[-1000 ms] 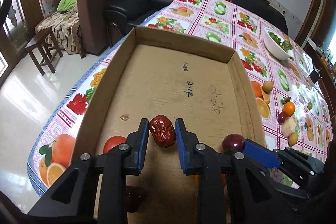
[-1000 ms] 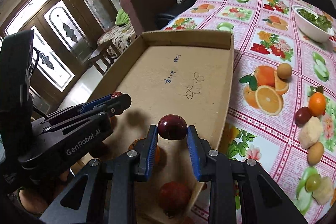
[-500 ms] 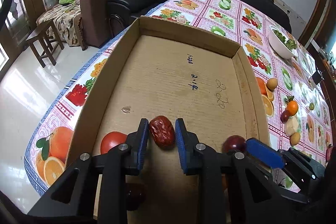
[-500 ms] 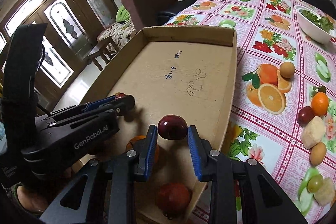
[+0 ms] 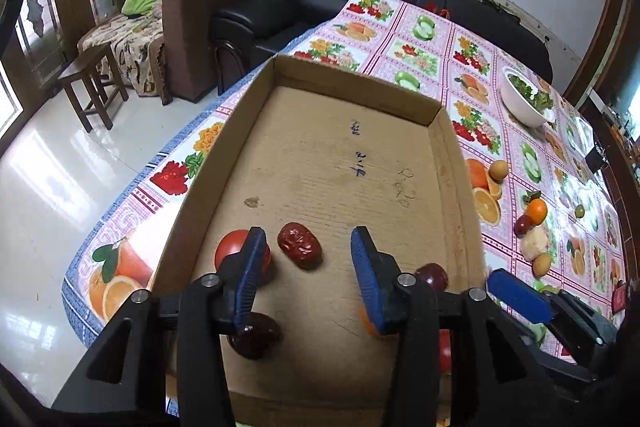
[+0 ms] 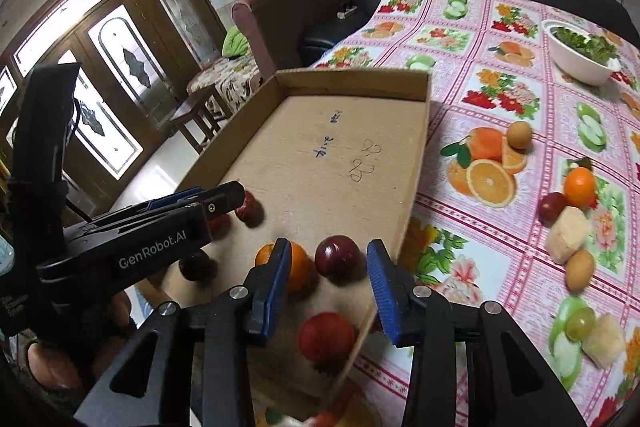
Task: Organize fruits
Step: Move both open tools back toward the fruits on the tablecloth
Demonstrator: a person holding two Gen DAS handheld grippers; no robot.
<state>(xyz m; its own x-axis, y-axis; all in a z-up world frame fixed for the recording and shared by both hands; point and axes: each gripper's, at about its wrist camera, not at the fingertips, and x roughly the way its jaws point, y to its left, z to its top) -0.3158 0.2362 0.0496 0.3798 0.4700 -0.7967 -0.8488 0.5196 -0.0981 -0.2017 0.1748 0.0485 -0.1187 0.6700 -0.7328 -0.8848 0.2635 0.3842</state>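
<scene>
A shallow cardboard box (image 5: 456, 163) (image 6: 416, 163) lies on the table. My left gripper (image 5: 306, 267) is open; a wrinkled red date (image 5: 300, 245) rests on the box floor between its jaws. A red tomato (image 5: 230, 253) lies left of it and a dark date (image 5: 254, 337) below. My right gripper (image 6: 328, 277) is open over the box's near right corner; a dark red plum (image 6: 337, 257) rests on the floor between its jaws, beside an orange (image 6: 298, 265) and a red fruit (image 6: 326, 335). The plum also shows in the left wrist view (image 5: 432, 275).
Loose fruits lie on the fruit-print tablecloth right of the box: an orange (image 6: 579, 187), a dark plum (image 6: 552, 207), pale peeled pieces (image 6: 568, 233), brown round fruits (image 6: 519, 135), a green grape (image 6: 580, 321). A white bowl of greens (image 6: 580, 67) stands far right. Sofas stand behind the table.
Both grippers have opened. The red date and the dark plum, held half a second ago, now rest on the box floor between the jaws.
</scene>
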